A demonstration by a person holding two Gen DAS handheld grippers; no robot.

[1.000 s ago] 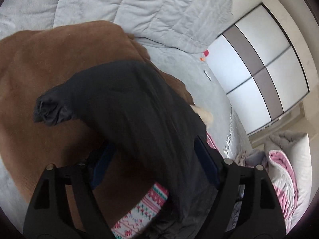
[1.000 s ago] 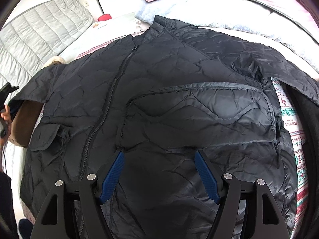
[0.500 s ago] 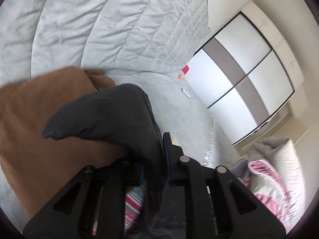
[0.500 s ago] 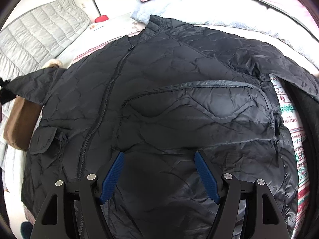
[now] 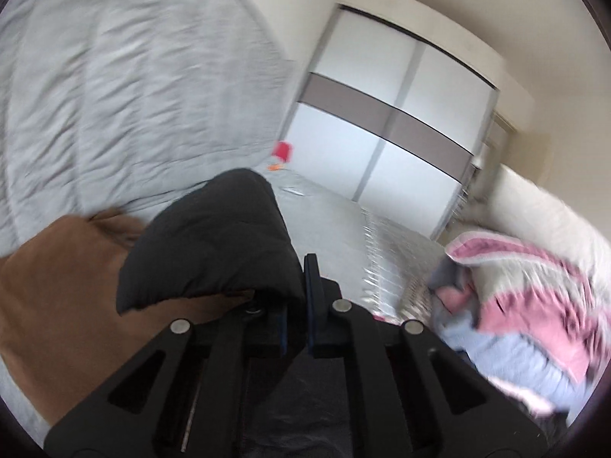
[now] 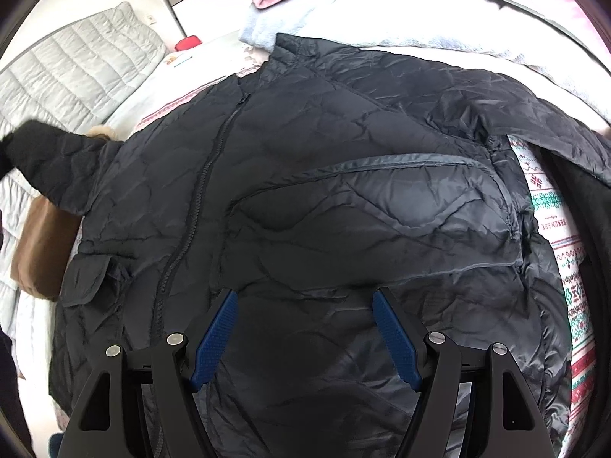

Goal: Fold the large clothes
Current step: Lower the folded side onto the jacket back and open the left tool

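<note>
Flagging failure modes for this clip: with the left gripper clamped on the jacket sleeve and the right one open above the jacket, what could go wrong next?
1. The left gripper pinches only the sleeve near its end, so the slick quilted fabric may slip out as it is carried across.
2. The right gripper is open above the black jacket, pinning nothing, so the body may drag.
3. The brown garment lies under the sleeve and could snag.

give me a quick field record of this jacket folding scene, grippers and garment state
garment: black quilted jacket, spread front up, zipped
left gripper: shut on the jacket's sleeve, lifted off the bed
right gripper: open, over the jacket's lower front
other sleeve: folded across the chest
underneath: patterned blanket
nearby: brown garment, pink bedding
</note>
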